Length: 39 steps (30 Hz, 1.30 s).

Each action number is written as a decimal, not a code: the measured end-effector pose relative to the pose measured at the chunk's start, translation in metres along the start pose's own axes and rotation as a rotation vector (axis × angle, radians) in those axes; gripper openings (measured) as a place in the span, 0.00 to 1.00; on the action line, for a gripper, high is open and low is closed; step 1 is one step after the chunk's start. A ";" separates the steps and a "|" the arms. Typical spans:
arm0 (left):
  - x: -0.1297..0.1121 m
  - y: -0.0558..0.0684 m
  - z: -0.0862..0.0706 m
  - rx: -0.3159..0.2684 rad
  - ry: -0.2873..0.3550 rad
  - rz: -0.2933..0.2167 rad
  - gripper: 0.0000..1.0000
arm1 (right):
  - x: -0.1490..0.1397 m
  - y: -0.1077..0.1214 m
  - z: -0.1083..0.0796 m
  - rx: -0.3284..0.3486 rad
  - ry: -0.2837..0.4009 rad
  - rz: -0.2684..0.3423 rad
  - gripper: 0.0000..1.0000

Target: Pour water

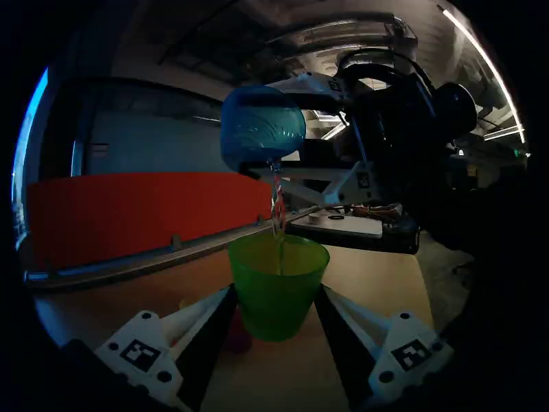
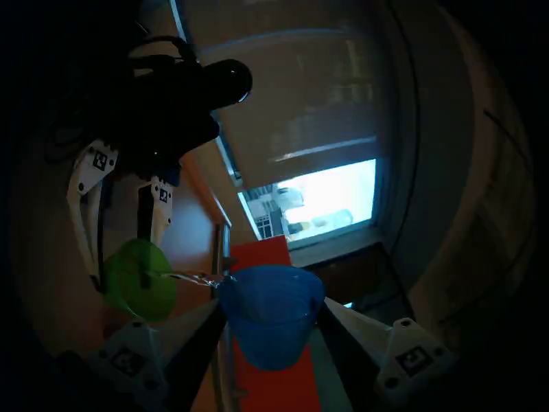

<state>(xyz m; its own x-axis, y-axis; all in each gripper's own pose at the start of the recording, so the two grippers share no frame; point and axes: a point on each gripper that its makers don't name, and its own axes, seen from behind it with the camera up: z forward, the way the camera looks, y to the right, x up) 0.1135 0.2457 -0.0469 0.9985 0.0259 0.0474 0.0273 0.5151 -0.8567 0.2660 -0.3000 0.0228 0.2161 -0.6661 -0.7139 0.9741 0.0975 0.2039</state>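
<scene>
In the left gripper view my left gripper (image 1: 276,302) is shut on an upright green cup (image 1: 278,285), held just above a wooden table. Above it hangs a tipped blue cup (image 1: 262,129), held by the other gripper, and a thin stream of water (image 1: 278,202) falls from its rim into the green cup. In the right gripper view my right gripper (image 2: 273,323) is shut on the blue cup (image 2: 271,316), tilted on its side. Water (image 2: 192,277) leaves its lip toward the green cup (image 2: 137,278), which the left gripper's white fingers (image 2: 86,206) hold.
An orange partition (image 1: 137,213) runs along the far edge of the wooden table (image 1: 384,281). A small pink object (image 1: 239,336) sits on the table beside the green cup. The room is dim; a bright window (image 2: 316,199) shows in the right gripper view.
</scene>
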 end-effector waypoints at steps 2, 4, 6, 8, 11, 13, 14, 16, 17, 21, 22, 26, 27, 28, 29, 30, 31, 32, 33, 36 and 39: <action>0.000 0.000 0.000 0.000 0.000 0.000 0.79 | 0.001 0.001 0.001 -0.003 0.001 -0.011 0.89; 0.001 0.000 0.000 0.000 0.001 0.000 0.79 | 0.001 0.003 0.001 -0.006 0.000 -0.021 0.89; 0.001 0.000 0.000 0.000 0.002 0.000 0.79 | 0.002 0.004 0.002 -0.007 0.000 -0.030 0.89; 0.001 0.001 0.001 0.000 0.003 -0.001 0.79 | 0.002 0.004 0.002 -0.008 0.001 -0.037 0.89; 0.000 0.000 0.001 0.000 0.003 -0.002 0.79 | 0.004 0.006 0.002 -0.013 0.002 -0.048 0.89; 0.000 0.000 0.001 0.001 0.002 -0.002 0.79 | 0.005 0.008 0.002 -0.020 0.003 -0.061 0.89; 0.000 0.000 0.001 0.001 0.001 -0.002 0.79 | 0.005 0.009 0.002 -0.023 0.004 -0.067 0.89; 0.000 0.001 0.001 0.001 0.001 0.000 0.79 | 0.006 0.010 0.002 -0.025 0.003 -0.080 0.89; 0.000 0.001 0.001 0.001 0.001 0.000 0.79 | 0.006 0.010 0.002 -0.026 0.003 -0.086 0.89; 0.000 0.000 0.000 0.001 0.002 0.000 0.79 | 0.008 0.011 0.003 -0.029 0.004 -0.110 0.89; 0.000 0.000 0.000 0.002 0.002 0.000 0.79 | 0.008 0.011 0.003 -0.030 0.003 -0.115 0.89; -0.001 -0.001 0.000 0.003 0.001 -0.001 0.79 | 0.007 0.014 0.004 -0.034 0.000 -0.131 0.89; -0.001 -0.001 0.000 0.003 0.001 -0.001 0.79 | 0.007 0.014 0.003 -0.036 0.000 -0.134 0.89; -0.002 -0.001 0.000 0.004 0.001 -0.002 0.79 | 0.006 0.015 0.003 -0.037 0.000 -0.137 0.89; -0.002 -0.001 0.000 0.004 0.000 -0.002 0.79 | 0.006 0.015 0.003 -0.039 -0.001 -0.139 0.89; -0.002 -0.001 0.000 0.004 0.000 -0.003 0.79 | 0.006 0.016 0.003 -0.040 -0.002 -0.143 0.89; -0.002 -0.001 -0.001 0.004 0.000 -0.003 0.79 | 0.006 0.016 0.003 -0.041 -0.003 -0.146 0.89; -0.002 -0.002 -0.001 0.004 0.000 -0.004 0.79 | 0.006 0.017 0.003 -0.042 -0.004 -0.150 0.89; -0.002 -0.002 -0.001 0.004 0.001 -0.004 0.79 | 0.006 0.017 0.003 -0.043 -0.004 -0.154 0.89; -0.002 -0.002 -0.001 0.002 0.002 -0.006 0.79 | 0.006 0.018 0.004 -0.044 -0.005 -0.165 0.89; -0.003 -0.002 -0.001 0.002 0.002 -0.006 0.79 | 0.007 0.018 0.004 -0.048 -0.003 -0.174 0.89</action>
<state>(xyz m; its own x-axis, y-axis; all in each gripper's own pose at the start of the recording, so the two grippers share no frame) 0.1108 0.2439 -0.0456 0.9984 0.0206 0.0518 0.0337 0.5169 -0.8554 0.2851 -0.3058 0.0249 0.0441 -0.6782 -0.7336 0.9988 0.0157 0.0455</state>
